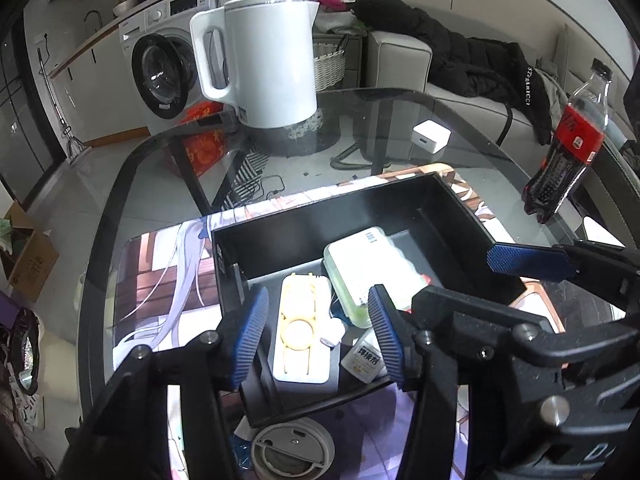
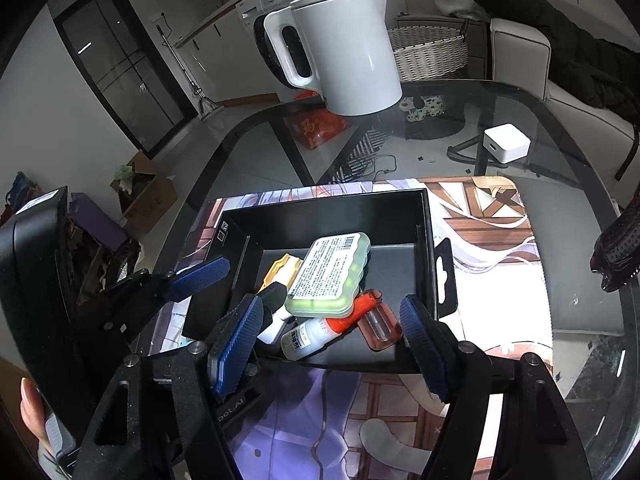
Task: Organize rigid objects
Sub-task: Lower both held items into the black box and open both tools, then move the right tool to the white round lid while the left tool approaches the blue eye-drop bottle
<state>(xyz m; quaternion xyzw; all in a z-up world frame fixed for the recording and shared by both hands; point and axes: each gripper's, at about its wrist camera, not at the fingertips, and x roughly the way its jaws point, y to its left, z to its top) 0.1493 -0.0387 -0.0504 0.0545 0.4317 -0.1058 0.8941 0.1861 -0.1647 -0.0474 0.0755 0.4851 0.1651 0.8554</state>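
Note:
A black box (image 1: 304,224) (image 2: 320,206) sits on a printed mat on the glass table. Inside lie a green-and-white pill case (image 1: 372,276) (image 2: 330,274), a white-and-yellow plastic tool (image 1: 300,328) (image 2: 280,270), a small white glue bottle (image 1: 364,358) (image 2: 308,336) and an orange lighter (image 2: 378,322). My left gripper (image 1: 318,338) is open and empty, its fingers over the box's near part. My right gripper (image 2: 332,340) is open and empty at the box's near edge. The right gripper's blue pad (image 1: 528,260) shows in the left wrist view.
A white kettle (image 1: 264,60) (image 2: 344,48) stands at the table's far side. A white cube charger (image 1: 431,136) (image 2: 506,142) and a cola bottle (image 1: 568,148) stand to the right. A round grey lid (image 1: 294,450) lies near the box's front.

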